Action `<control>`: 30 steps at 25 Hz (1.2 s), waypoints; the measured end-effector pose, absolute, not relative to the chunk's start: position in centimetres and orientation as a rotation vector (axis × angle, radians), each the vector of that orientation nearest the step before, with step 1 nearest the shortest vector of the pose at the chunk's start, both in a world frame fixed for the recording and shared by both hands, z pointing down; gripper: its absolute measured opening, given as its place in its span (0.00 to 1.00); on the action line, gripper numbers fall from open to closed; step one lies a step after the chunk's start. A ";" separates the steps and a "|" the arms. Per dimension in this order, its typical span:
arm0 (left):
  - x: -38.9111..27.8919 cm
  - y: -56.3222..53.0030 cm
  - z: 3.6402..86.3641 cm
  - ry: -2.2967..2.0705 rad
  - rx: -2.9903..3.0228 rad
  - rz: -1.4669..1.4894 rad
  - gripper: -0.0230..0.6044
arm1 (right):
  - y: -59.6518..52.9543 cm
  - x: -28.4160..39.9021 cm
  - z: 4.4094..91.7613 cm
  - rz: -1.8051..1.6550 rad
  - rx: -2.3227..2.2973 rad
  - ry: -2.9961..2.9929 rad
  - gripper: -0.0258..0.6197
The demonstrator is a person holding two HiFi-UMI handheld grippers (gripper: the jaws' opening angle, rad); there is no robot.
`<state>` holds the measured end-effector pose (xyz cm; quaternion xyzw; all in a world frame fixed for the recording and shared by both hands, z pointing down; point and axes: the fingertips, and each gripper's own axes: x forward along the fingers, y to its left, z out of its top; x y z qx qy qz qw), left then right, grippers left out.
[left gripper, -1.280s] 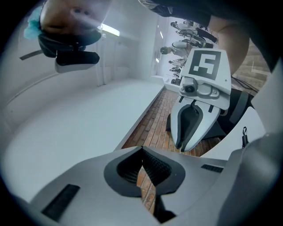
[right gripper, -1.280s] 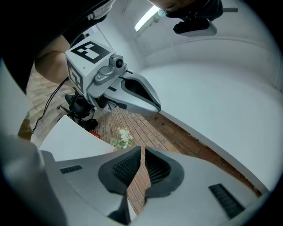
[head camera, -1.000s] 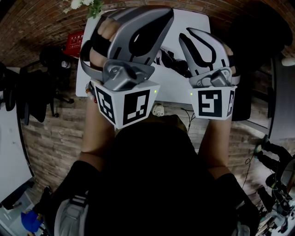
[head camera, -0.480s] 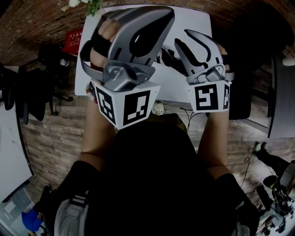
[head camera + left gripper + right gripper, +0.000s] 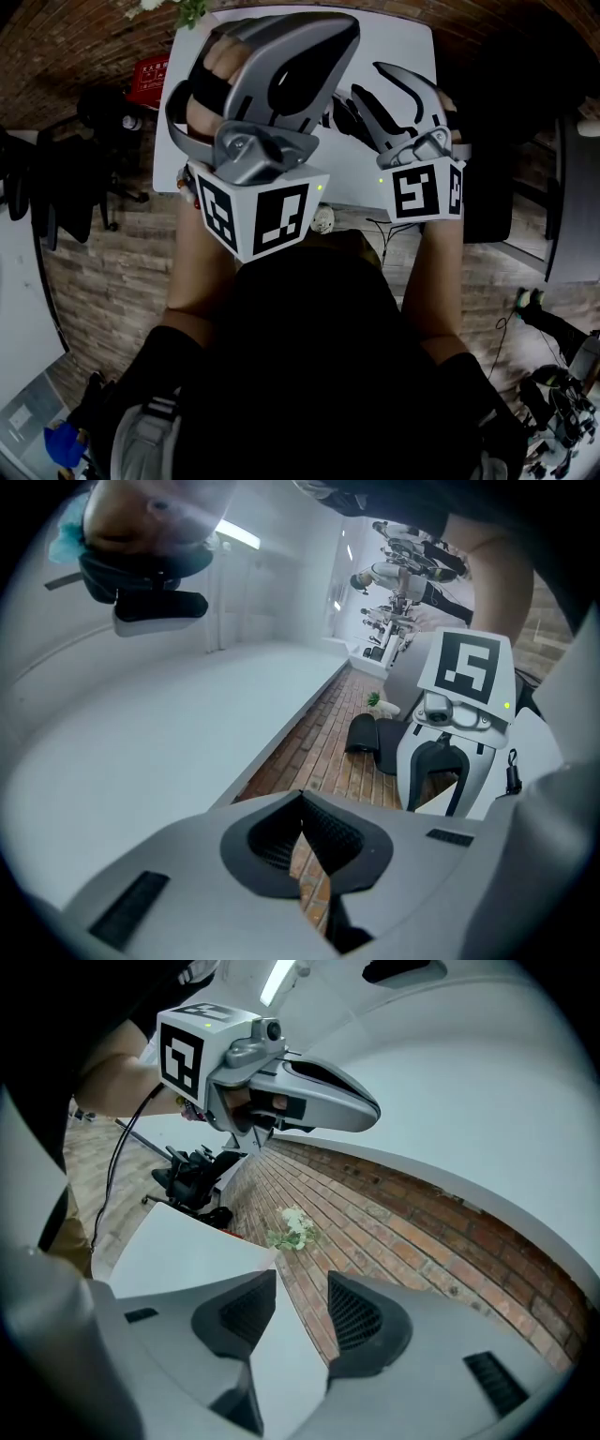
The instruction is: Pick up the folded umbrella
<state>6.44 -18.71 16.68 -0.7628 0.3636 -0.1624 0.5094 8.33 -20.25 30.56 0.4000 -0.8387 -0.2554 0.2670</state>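
A dark folded umbrella (image 5: 338,114) lies on the white table (image 5: 398,37); only a small part shows between the two grippers. My left gripper (image 5: 330,28) is held high over the table's left half, and its pads (image 5: 302,810) are shut together on nothing. My right gripper (image 5: 367,84) hangs just right of the umbrella, pointing slightly down at the table. Its jaws (image 5: 302,1312) have just been opening, and through the gap I see only bare table top (image 5: 187,1241). In the right gripper view the left gripper (image 5: 281,1063) hangs above at the left.
A small plant with white flowers (image 5: 178,11) (image 5: 292,1225) sits at the table's far left corner. A red box (image 5: 147,84) and a black office chair (image 5: 103,122) stand to the left, and another dark chair (image 5: 511,84) to the right. The floor is brick.
My right gripper has sunk toward the table and shifted a little left toward the umbrella, and its jaws have spread apart. The left gripper has stayed put.
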 end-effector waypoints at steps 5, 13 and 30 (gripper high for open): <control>6.0 -19.2 17.0 0.877 -1.846 -0.398 0.06 | -20.7 7.8 31.6 -0.653 1.055 -2.262 0.35; 5.9 -19.5 17.5 0.877 -1.857 -0.405 0.06 | -20.9 7.6 34.0 -0.591 1.005 -2.264 0.38; 5.2 -20.6 19.4 0.845 -1.896 -0.426 0.06 | -21.6 6.5 40.6 -0.410 0.857 -2.202 0.44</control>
